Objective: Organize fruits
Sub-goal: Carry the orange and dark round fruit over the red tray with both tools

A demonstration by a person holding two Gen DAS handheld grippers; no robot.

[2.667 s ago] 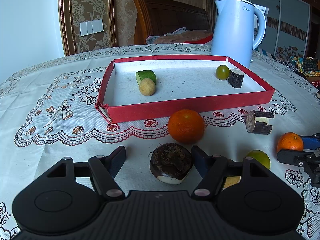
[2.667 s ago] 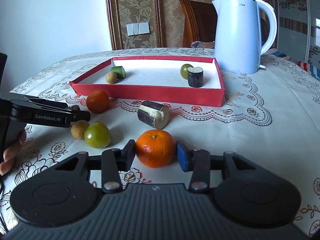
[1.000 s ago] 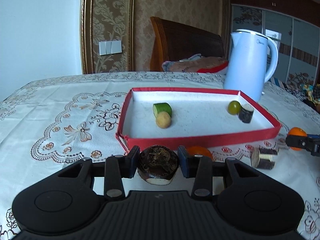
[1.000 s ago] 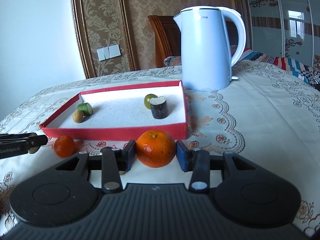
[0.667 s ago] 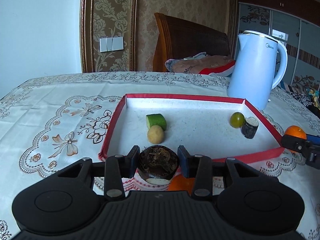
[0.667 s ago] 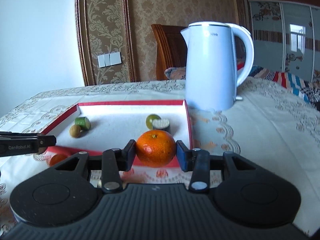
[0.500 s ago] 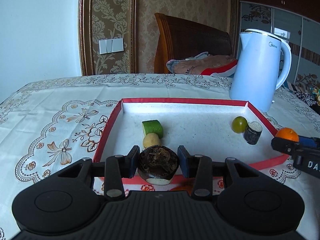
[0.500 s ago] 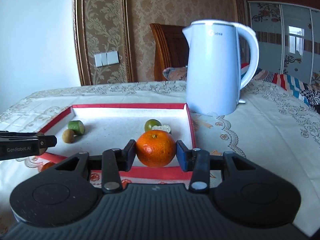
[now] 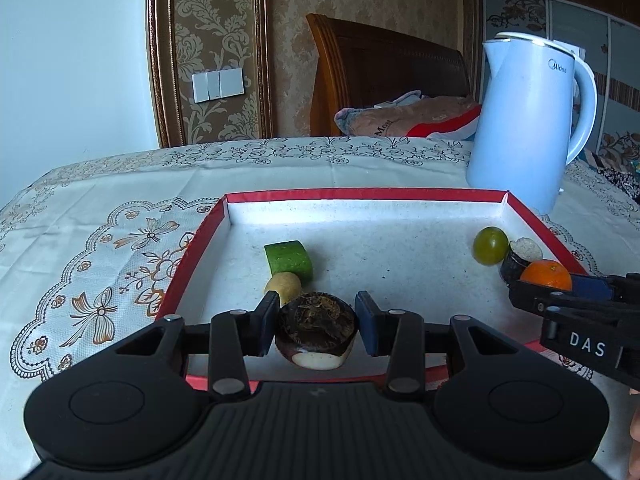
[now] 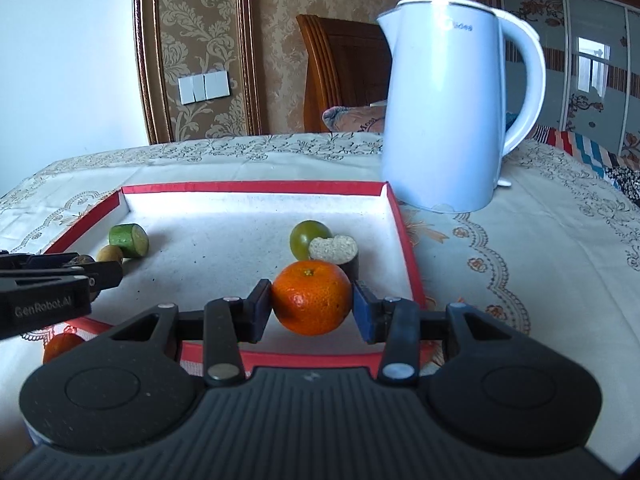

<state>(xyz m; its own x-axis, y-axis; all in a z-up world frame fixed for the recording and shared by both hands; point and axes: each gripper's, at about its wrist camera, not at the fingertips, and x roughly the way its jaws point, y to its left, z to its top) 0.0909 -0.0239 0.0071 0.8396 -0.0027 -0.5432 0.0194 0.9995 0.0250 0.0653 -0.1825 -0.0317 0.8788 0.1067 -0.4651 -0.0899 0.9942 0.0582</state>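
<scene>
Now, from the left wrist view, the left gripper [image 9: 316, 322] has its jaws clenched on a dark brown fruit piece [image 9: 316, 330] with a pale cut face, held just above the near wall of the red tray [image 9: 440, 194]. Inside the tray, just beyond the jaws, sit one yellowish round fruit [image 9: 285, 285] and one green cut chunk [image 9: 289, 257]; at the tray's right side lie one green round fruit [image 9: 490, 245] and one dark cut piece [image 9: 520, 256]. The coming release turns on the free floor ahead of the jaws, right of the yellowish fruit.

From the right wrist view, the right gripper [image 10: 312, 306] clasps one orange [image 10: 312, 298] over the tray's near right part, the dark piece just behind it. A second orange [image 10: 60, 346] lies on the counter [image 10: 540, 260] outside the tray's near left wall. One kettle [image 10: 452, 108] stands beyond the tray's far right corner.
</scene>
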